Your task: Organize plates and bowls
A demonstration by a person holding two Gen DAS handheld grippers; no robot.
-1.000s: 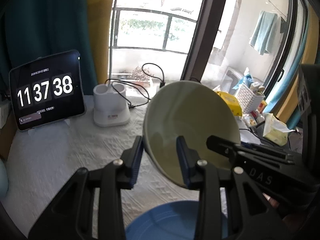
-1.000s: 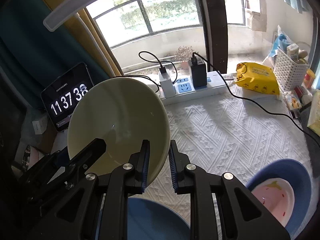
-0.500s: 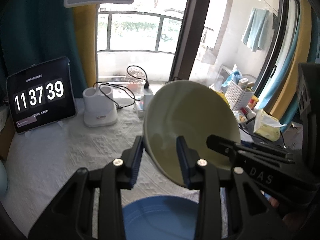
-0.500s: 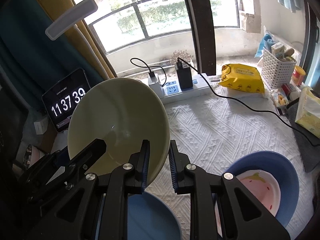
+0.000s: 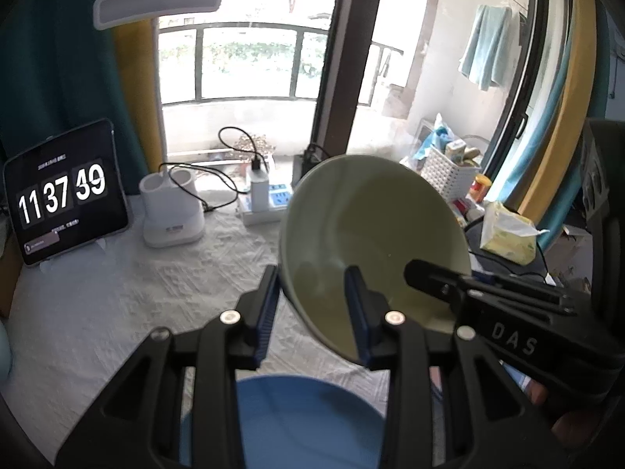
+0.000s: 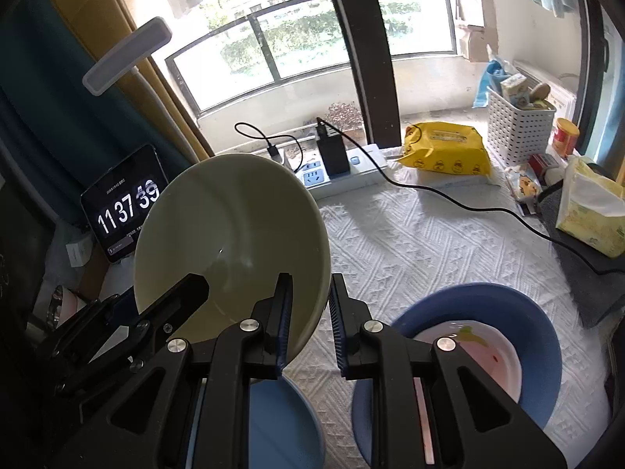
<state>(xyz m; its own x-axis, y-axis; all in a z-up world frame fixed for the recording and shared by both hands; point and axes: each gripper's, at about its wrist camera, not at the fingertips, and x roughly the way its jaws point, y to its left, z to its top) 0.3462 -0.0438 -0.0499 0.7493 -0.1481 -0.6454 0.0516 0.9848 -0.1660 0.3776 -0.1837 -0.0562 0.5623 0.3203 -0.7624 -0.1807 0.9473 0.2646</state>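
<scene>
Nearest in both wrist views, a blue bowl (image 5: pixel 289 422) sits on the bench (image 6: pixel 410 242) directly under the hand-held grippers, and nothing can be seen inside it. Just above it, a pale cream bowl (image 6: pixel 234 234) is held in the air, tilted steeply with its hollow side turned toward the cameras, and it holds nothing. The left hand-held gripper (image 5: pixel 312 305) is clamped on one side of its rim, one finger on the outer wall and the other inside the hollow. The right hand-held gripper (image 6: pixel 310 312) is clamped on the opposite side of the same rim, its jaws standing narrowly apart with the thin edge between them. To the right in the right wrist view, a second, larger blue bowl (image 6: pixel 539 351) rests on the white textured cloth of the bench, and nested in it lies a white plate with a pink pattern (image 6: pixel 484 355). Farther back, a yellow wipes pack (image 6: pixel 445 152) lies beside a white power strip (image 6: pixel 351 172) with chargers plugged in. A white perforated basket (image 6: pixel 519 125) at the far right holds small packets and boxes. A tissue pack (image 6: pixel 590 211) stands at the right edge. At the far left, a tablet showing a clock (image 5: pixel 62 195) leans upright next to a white lamp base (image 5: pixel 172 211).
</scene>
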